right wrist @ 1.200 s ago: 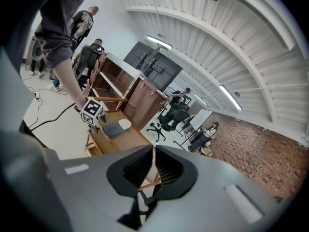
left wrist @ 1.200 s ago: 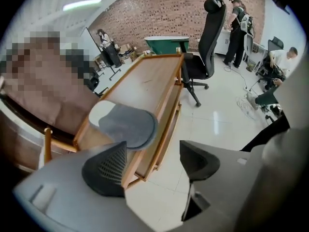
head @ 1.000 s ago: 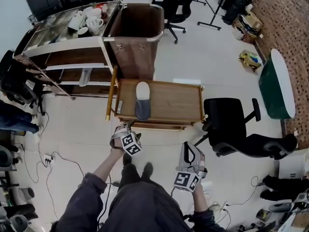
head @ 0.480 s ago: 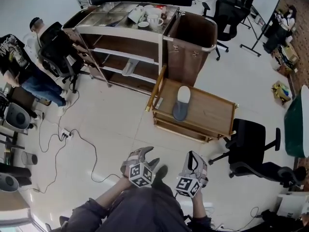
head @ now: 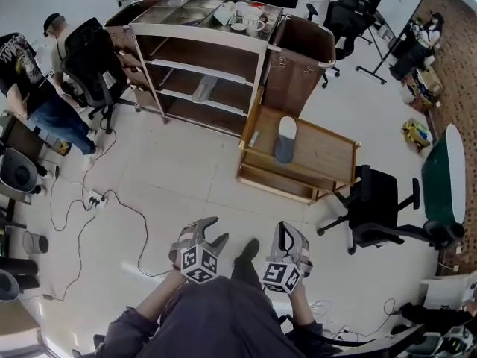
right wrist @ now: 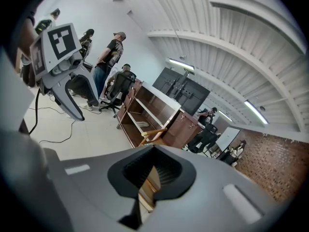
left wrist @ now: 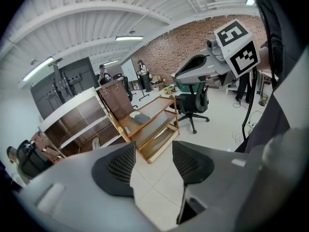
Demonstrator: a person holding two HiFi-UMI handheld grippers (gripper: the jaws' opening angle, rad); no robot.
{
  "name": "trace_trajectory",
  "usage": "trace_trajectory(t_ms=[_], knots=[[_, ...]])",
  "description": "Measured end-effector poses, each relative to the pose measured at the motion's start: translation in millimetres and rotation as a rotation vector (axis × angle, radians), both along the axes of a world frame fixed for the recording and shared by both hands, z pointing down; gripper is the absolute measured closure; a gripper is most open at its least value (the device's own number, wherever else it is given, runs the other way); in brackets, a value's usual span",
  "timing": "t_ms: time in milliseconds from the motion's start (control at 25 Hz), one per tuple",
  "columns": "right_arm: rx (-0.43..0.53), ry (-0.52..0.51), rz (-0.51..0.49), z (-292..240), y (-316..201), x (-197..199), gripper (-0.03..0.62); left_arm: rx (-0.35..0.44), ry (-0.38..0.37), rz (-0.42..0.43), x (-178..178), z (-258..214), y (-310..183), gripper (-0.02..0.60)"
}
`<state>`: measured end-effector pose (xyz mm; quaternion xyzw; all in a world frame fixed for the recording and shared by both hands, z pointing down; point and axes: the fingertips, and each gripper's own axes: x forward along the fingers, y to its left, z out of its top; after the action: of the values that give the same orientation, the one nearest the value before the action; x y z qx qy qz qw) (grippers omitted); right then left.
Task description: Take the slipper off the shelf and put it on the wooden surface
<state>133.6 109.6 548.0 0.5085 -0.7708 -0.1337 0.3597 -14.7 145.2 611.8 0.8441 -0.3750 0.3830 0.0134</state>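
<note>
A grey and white slipper [head: 284, 139] lies on the top of the wooden cart [head: 328, 155], also seen far off in the left gripper view [left wrist: 139, 117]. A second slipper [head: 203, 89] rests on a middle board of the metal shelf [head: 200, 33], and shows in the right gripper view [right wrist: 140, 124]. Both grippers hang over the floor, well short of the cart. My left gripper [head: 212, 231] [left wrist: 153, 163] is open, its jaws closing with nothing between them. My right gripper [head: 287, 230] [right wrist: 152, 166] is shut and empty.
A brown bin [head: 302, 51] stands between shelf and cart. A black office chair [head: 380, 207] sits right of the cart. Cables [head: 97, 200] trail over the floor at left, near a person [head: 30, 88] and another chair. Cups [head: 246, 17] crowd the shelf top.
I have backed away from the cart, so both grippers now hang over open floor farther from it. The left jaws have narrowed. The slipper on the cart has not moved.
</note>
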Motion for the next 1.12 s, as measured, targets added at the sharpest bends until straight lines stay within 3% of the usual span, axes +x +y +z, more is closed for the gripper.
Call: trace_trajectory(t_ms=[440, 840, 1120], knots=[[0.043, 0.028, 0.071, -17, 85, -52, 0.592, 0.054, 0.022, 0.096, -45, -12, 69, 0.328], [0.069, 0.048, 0.062, -34, 94, -62, 0.592, 0.075, 0.059, 0.081, -51, -22, 78, 0.334], [0.064, 0.033, 0.048, -30, 82, -72, 0.592, 0.069, 0.043, 0.058, -67, -21, 72, 0.337]])
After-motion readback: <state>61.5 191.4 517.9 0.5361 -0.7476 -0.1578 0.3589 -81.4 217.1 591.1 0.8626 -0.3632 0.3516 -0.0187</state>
